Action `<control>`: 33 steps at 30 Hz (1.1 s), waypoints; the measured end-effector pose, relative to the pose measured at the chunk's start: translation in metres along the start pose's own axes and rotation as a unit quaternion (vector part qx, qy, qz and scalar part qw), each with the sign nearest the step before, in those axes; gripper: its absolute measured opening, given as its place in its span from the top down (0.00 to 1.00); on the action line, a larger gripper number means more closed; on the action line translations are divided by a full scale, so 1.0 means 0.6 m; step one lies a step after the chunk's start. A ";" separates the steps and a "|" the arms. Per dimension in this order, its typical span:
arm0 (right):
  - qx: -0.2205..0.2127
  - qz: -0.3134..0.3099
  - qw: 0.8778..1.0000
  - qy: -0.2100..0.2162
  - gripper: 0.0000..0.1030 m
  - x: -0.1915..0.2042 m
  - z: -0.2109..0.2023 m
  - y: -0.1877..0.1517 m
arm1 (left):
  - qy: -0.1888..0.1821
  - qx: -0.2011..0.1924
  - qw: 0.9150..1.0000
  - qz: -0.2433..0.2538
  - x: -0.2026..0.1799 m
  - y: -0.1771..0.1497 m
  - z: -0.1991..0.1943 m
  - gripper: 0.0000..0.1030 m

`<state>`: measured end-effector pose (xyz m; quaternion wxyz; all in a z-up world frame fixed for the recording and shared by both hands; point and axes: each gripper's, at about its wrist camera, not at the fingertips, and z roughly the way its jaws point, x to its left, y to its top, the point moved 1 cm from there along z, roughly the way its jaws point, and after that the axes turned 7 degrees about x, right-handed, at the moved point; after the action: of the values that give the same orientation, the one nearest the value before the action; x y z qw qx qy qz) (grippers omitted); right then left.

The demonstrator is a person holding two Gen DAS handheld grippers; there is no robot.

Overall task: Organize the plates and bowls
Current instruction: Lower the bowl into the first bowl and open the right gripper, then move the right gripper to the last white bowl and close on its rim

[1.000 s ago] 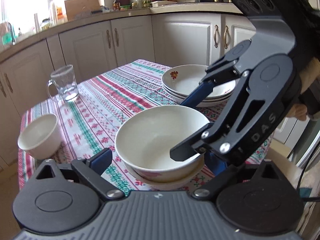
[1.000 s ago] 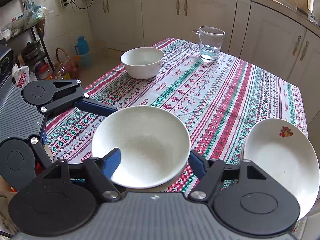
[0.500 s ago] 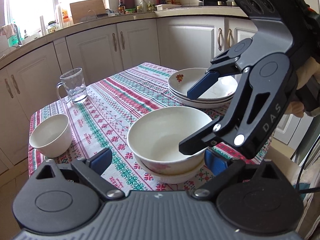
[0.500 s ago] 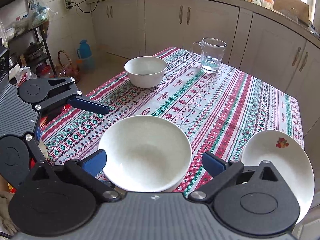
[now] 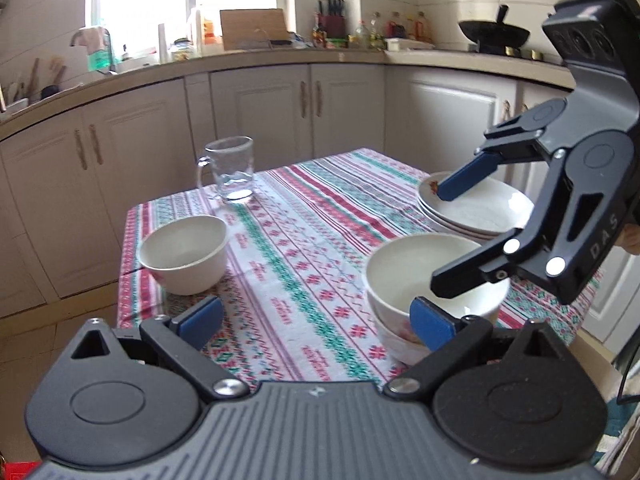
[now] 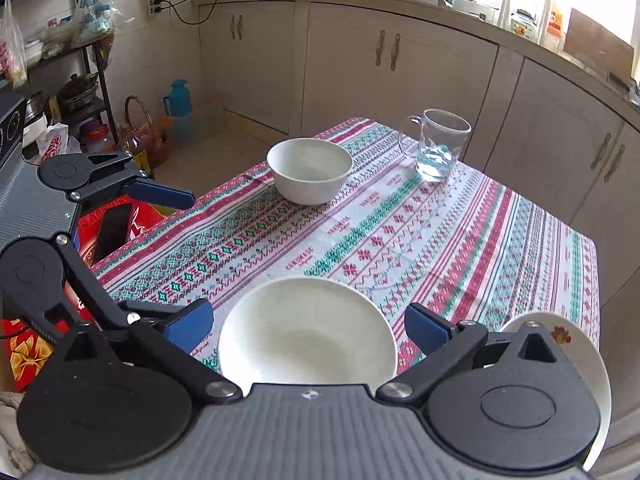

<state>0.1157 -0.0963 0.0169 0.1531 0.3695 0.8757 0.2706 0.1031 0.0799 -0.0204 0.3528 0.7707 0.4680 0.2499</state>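
Two glossy round bowls (image 5: 432,280) sit nested on woven cloth (image 5: 296,248); both hand-held grippers gape, empty.

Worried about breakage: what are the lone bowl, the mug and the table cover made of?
Lone bowl: likely glazed ceramic, opaque white with a soft sheen. Mug: clear glass, see-through. Table cover: looks like woven or printed cloth, matte and patterned.
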 end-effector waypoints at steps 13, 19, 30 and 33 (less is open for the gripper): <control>-0.015 -0.027 0.999 -0.028 0.00 -0.002 0.010 0.066 | 0.058 0.015 0.996 -0.071 0.087 -0.023 0.012 0.02; -0.027 -0.021 0.999 -0.038 0.00 -0.028 0.016 0.108 | 0.046 0.019 0.995 -0.084 0.116 -0.029 0.025 0.02; 0.008 -0.051 0.998 -0.022 0.00 -0.023 0.087 0.177 | 0.060 0.016 0.997 -0.053 0.134 -0.011 0.072 0.02; 0.019 -0.060 0.998 -0.004 0.00 -0.027 0.110 0.198 | 0.081 0.018 0.996 -0.037 0.142 -0.002 0.092 0.02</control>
<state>0.2245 -0.0150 0.0347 0.1656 0.3206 0.9006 0.2425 0.1793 0.1396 -0.0511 0.3090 0.7366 0.5273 0.2898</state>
